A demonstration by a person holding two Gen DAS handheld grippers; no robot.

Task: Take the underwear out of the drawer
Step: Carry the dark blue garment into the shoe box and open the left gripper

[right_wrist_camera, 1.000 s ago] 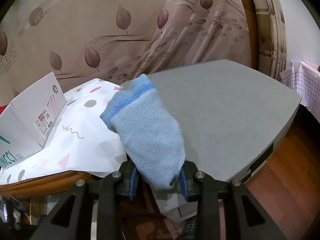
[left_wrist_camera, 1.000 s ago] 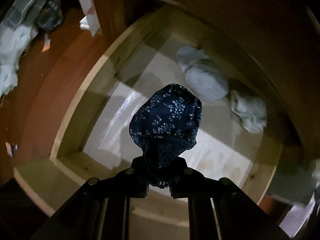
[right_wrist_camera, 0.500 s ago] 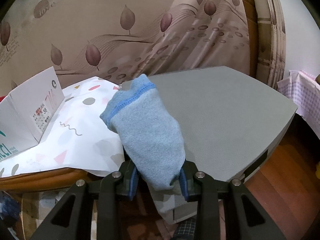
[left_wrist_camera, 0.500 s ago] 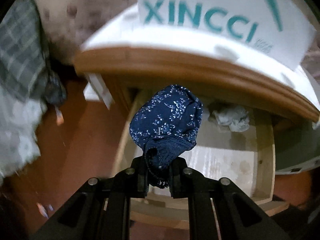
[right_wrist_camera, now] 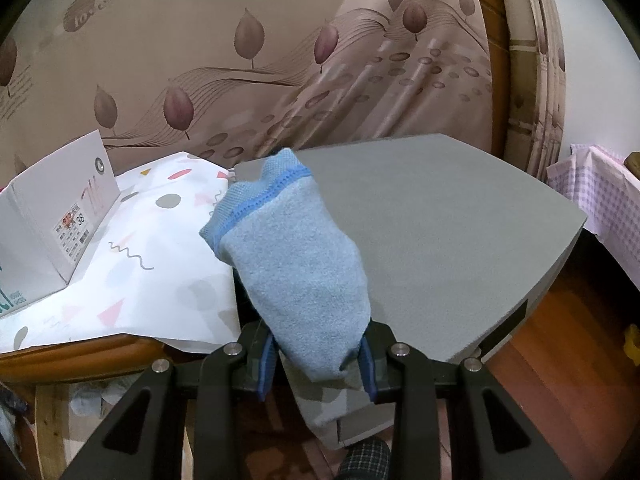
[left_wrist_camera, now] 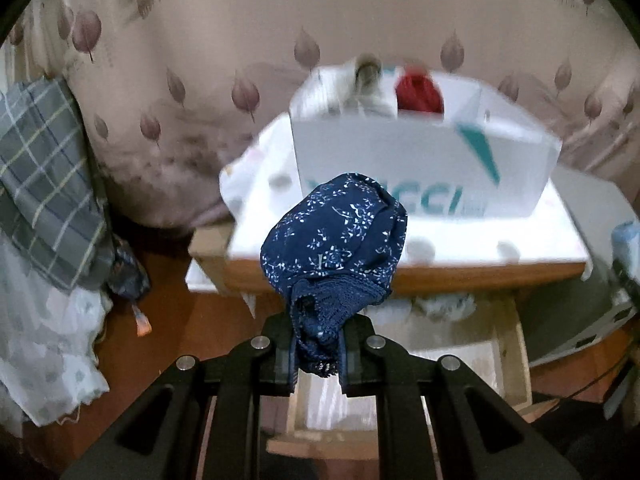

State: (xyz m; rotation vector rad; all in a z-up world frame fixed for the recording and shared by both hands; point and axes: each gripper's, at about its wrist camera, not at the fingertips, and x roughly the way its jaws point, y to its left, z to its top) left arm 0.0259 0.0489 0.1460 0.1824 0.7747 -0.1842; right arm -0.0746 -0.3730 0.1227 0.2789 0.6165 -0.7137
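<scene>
Gripping navy floral underwear, the left gripper has its jaws clenched on the lace edge; the bundle bulges up above the fingers, clear of the drawer. Drawer sits open below and behind the bundle, under the wooden tabletop; crumpled pale cloth lies at its back. On top: a patterned white sheet and a white box with teal lettering, something red inside. View blurred. Plaid fabric hangs at left over the red-brown floor.

Right gripper: jaws closed on a light blue sock, cuff end pointing away. Behind it a grey slab, beside the same sheet and box. Leaf-print curtain at the back.
</scene>
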